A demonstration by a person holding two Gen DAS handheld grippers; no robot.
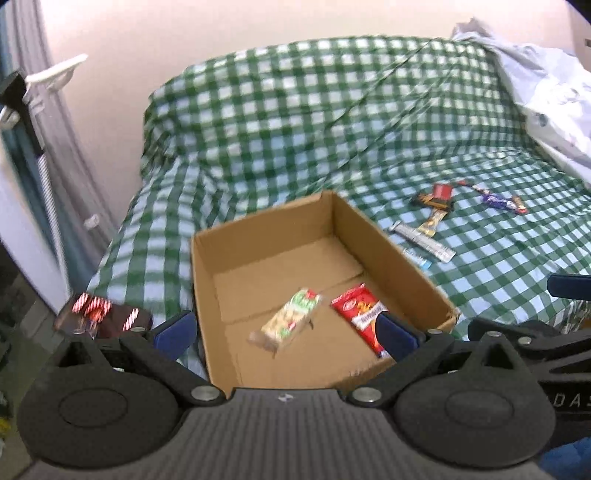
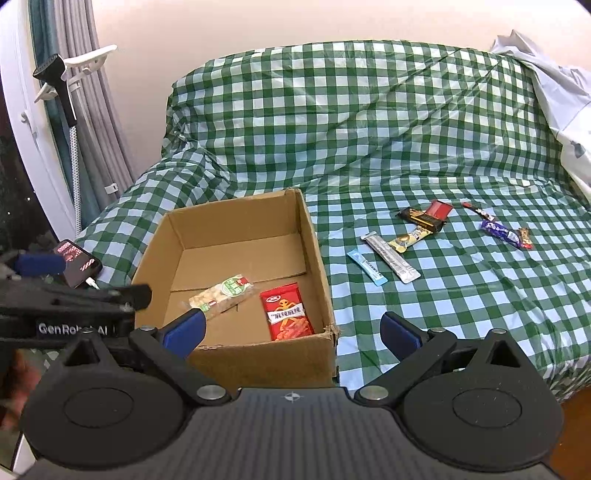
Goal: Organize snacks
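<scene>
Hovering above the cardboard box (image 1: pixel 391 254), the left gripper (image 1: pixel 286 332) gapes empty over the nut bar (image 1: pixel 290 319) and red packet (image 2: pixel 287 312) inside; the right gripper (image 2: pixel 293 332), likewise spread, faces wrappers (image 2: pixel 391 254) waiting far right on the bedspread (image 2: pixel 369 122).

Indoor light, soft and even, warm pink cast on the wall (image 2: pixel 229 26). Left wrist view was motion-blurred throughout: checked bedspread (image 1: pixel 295 122) smeared, peanut bar (image 1: pixel 286 319) streaked, print on red packet (image 1: pixel 360 312) unreadable. Right wrist view was sharp; red packet (image 2: pixel 286 312) lettering legible. Box (image 2: pixel 314 258) interior shaded w/ soft-edged shadows. Phone (image 2: pixel 79 260) screen glowed red, banded in left view. Strong fisheye bending at edges, dark vignette in corners.
</scene>
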